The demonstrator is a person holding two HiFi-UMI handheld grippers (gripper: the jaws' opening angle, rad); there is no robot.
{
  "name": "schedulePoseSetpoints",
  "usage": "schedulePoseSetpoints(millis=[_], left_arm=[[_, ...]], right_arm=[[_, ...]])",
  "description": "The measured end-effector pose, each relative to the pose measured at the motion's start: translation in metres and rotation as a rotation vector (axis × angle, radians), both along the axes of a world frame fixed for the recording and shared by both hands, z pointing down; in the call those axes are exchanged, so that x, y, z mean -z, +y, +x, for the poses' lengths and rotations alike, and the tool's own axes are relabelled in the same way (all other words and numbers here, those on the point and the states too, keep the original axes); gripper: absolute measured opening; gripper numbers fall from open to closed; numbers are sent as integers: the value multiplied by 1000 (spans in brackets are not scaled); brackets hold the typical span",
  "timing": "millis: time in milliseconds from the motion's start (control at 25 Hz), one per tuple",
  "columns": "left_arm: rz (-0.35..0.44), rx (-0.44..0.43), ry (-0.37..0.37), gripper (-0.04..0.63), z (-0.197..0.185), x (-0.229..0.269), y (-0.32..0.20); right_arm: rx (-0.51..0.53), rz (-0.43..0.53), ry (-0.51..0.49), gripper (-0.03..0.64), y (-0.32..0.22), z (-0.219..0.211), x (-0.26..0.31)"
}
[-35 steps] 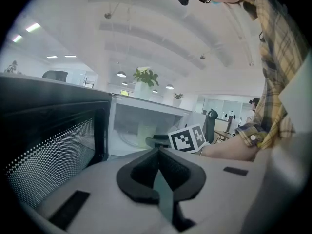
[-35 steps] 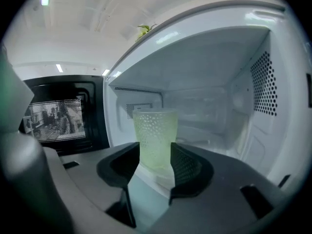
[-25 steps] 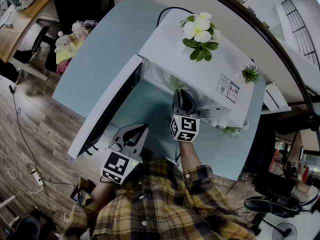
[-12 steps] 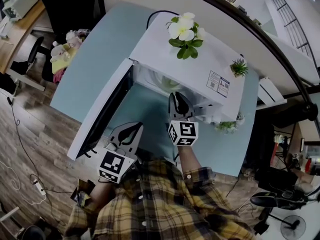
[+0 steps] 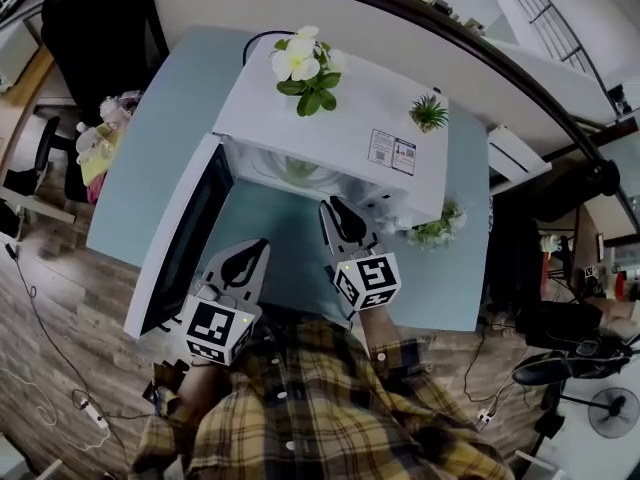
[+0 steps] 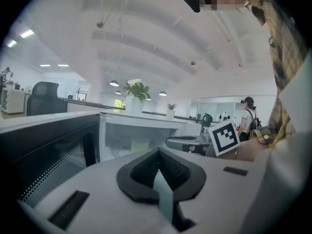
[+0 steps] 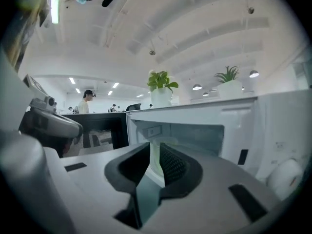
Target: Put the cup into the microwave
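White box-shaped microwave stands on pale blue counter, its dark-windowed door swung wide. Pale green cup sits inside the cavity, clear of both tools. Left hand-held gripper: jaws pressed together, empty, beside the door. Right hand-held gripper: jaws a sliver apart, nothing between, just outside the opening.

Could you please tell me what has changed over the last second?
The right gripper has drawn back from the microwave toward the person, its jaws slightly apart and empty. Nothing was taken or released. The left gripper, the cup inside the microwave and the open door stayed as they were.
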State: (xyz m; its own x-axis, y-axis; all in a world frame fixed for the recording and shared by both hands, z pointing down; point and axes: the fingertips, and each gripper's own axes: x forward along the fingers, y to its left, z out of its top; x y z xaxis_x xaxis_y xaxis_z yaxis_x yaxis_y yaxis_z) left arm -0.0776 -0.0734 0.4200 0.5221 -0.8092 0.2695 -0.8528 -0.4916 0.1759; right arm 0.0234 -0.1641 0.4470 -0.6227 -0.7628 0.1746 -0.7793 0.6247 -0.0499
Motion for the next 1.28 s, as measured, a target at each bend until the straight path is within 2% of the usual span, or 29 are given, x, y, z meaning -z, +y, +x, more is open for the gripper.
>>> schedulePoseSetpoints(millis=[200, 400, 480, 600, 1000, 1280], left_arm=[[35, -46, 10, -8, 18, 13, -11], [64, -98, 19, -8, 38, 26, -20], [70, -116, 25, -8, 45, 29, -23], [81, -138, 33, -8, 55, 35, -26], [93, -202, 45, -8, 82, 42, -33], [90, -207, 42, -8, 90, 41, -35]], right_arm=[[5, 9, -27, 66, 18, 24, 27], [-40, 26, -41, 65, 32, 57, 48], [-61, 33, -38, 45, 37, 70, 55], [-84, 36, -31, 31, 44, 86, 60], [-196, 2, -107, 5, 51, 134, 68], [-235, 9, -84, 5, 62, 157, 69]])
